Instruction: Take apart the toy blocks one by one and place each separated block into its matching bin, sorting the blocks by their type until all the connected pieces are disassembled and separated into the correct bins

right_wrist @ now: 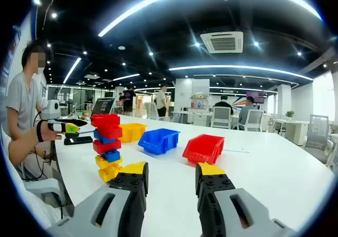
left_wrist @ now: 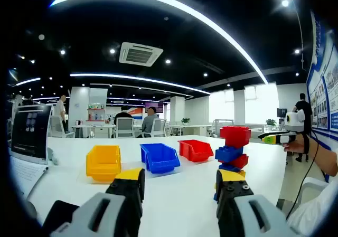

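A stack of toy blocks (right_wrist: 107,147) is standing whole on the white worktop (right_wrist: 274,168), beside yellow (right_wrist: 132,132), blue (right_wrist: 159,140) and red bins (right_wrist: 204,148). Both grippers (left_wrist: 182,187) (right_wrist: 171,176) are hovering with jaws open, empty. Best approach: one steadying the stack, the other lifting the top red block (right_wrist: 105,120) straight off.

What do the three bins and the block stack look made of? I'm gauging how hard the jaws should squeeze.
The yellow bin, blue bin and red bin look like moulded rigid plastic: uniform colour, soft sheen, thin walls. The block stack also looks like hard glossy plastic, with crisp edges. The table looks like smooth white laminate, though that's less certain.
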The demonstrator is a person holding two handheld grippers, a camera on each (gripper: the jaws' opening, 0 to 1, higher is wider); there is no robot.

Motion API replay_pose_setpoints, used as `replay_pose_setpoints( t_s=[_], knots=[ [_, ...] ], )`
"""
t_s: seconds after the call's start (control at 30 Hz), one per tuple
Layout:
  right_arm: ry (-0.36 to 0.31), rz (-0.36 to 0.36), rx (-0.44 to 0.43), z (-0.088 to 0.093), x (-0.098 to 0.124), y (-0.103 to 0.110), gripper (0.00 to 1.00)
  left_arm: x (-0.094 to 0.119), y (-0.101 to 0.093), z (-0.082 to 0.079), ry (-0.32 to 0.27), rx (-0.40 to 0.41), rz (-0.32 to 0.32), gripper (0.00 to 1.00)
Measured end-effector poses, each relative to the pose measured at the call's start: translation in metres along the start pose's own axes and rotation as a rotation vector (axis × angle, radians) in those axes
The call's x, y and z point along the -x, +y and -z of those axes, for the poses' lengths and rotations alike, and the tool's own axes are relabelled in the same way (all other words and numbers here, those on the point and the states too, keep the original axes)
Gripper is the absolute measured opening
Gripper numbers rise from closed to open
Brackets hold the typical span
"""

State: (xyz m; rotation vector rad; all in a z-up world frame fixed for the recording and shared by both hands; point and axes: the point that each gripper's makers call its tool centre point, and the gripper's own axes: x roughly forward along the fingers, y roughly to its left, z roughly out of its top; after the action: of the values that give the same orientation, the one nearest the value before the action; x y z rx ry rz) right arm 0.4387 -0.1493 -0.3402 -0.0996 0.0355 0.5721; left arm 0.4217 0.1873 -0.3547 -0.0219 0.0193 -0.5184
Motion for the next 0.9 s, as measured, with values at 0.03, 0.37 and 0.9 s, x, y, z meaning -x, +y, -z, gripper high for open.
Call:
replay_pose_setpoints(
  t_s=[0.03,0.37,0.9],
  knots=[
    [0.001,-0.001,-0.001,0.0002,0.0003,0.0000,0.37,-0.0002,0.0001,-0.0007,-0.005,0.002,-0.001,0.55],
    [-0.003,0.000,-0.006,-0.0007,0.0020,0.0008,0.37,-0.0015,-0.0022,-0.0018,-0.008,0.006,0.006,0.55],
    [-0.005,0.004,-0.009,-0.0008,0.0043,0.0030,0.37,-0.0023,-0.0045,-0.0016,-0.010,0.013,0.018,0.56]
  ],
)
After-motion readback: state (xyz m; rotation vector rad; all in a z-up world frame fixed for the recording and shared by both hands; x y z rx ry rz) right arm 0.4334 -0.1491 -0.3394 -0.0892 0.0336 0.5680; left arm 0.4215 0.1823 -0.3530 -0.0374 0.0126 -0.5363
